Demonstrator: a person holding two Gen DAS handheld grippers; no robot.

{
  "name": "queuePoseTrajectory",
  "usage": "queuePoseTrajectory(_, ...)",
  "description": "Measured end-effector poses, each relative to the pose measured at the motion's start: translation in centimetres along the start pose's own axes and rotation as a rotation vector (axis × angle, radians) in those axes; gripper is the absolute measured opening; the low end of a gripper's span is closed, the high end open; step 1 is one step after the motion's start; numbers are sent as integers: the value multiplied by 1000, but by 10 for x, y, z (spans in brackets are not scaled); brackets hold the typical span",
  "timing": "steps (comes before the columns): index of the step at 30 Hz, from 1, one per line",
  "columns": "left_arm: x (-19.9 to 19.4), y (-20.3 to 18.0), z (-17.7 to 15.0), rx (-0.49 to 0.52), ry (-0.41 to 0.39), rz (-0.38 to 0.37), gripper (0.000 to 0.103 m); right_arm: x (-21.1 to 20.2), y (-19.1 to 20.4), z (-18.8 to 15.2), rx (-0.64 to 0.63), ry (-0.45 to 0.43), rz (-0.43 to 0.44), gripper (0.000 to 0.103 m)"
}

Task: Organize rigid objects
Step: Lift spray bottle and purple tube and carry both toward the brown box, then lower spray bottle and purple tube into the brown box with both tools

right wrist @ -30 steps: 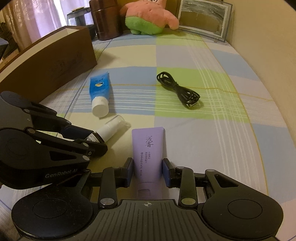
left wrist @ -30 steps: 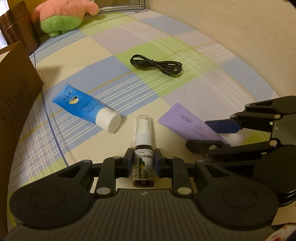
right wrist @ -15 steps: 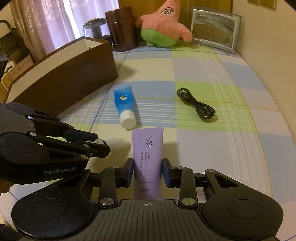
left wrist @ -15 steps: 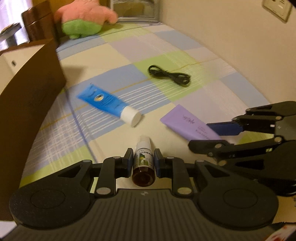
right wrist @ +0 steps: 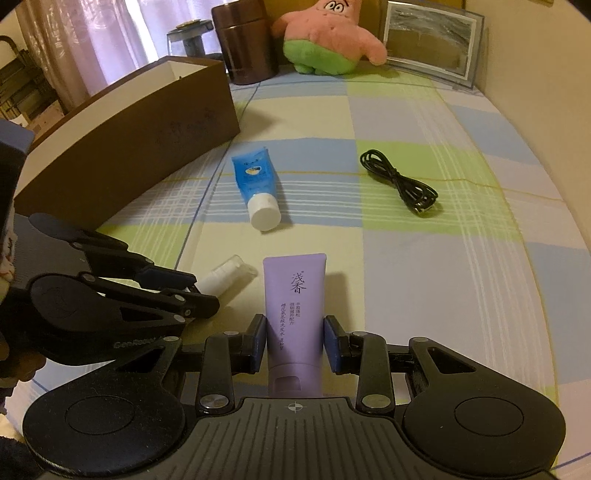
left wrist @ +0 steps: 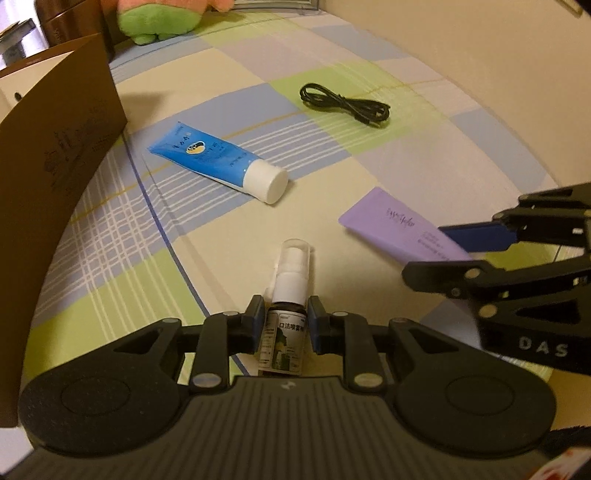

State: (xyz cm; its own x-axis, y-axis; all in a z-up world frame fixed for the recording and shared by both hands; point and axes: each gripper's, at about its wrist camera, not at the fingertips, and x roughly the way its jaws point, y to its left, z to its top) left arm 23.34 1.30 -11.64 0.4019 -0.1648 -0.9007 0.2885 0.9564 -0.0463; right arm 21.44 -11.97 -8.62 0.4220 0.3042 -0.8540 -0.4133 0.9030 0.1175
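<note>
I see a bed with a checked sheet (right wrist: 424,295) in pale blue, green and cream. A long brown box (right wrist: 122,147) sits along its left edge, open at the top. A pink and green plush (right wrist: 325,35) leans at the far edge, beside a framed picture (right wrist: 430,40) in the far right corner. My right gripper (right wrist: 294,341) pinches a purple tube (right wrist: 294,295) near the near edge. My left gripper (left wrist: 286,325) is pressed onto a small spray bottle (left wrist: 286,328), its clear cap pointing away. A blue tube (left wrist: 218,166) with a white cap lies mid-sheet, near the box. A coiled black cable (left wrist: 345,105) lies toward the right edge.
</note>
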Motion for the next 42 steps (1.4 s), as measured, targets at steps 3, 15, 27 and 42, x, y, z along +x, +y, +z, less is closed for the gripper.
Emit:
queuePoseTrajectory(3, 0, 1, -1, 5, 2, -3, 20, -2, -2, 0, 10, -4, -6, 30)
queuePoseTrajectory(15, -34, 19, 3, -72, -85, 13, 20, -10, 9, 13, -19, -37, 25, 30)
queuePoseTrajectory(27, -90, 56, 9, -191, -187, 79, 20, -11, 50, 53, -118, -85, 105, 30)
queuePoseTrajectory(42, -153, 145, 11, -366, -305, 236, 20, 12, 142, 144, -263, -177, 271, 30)
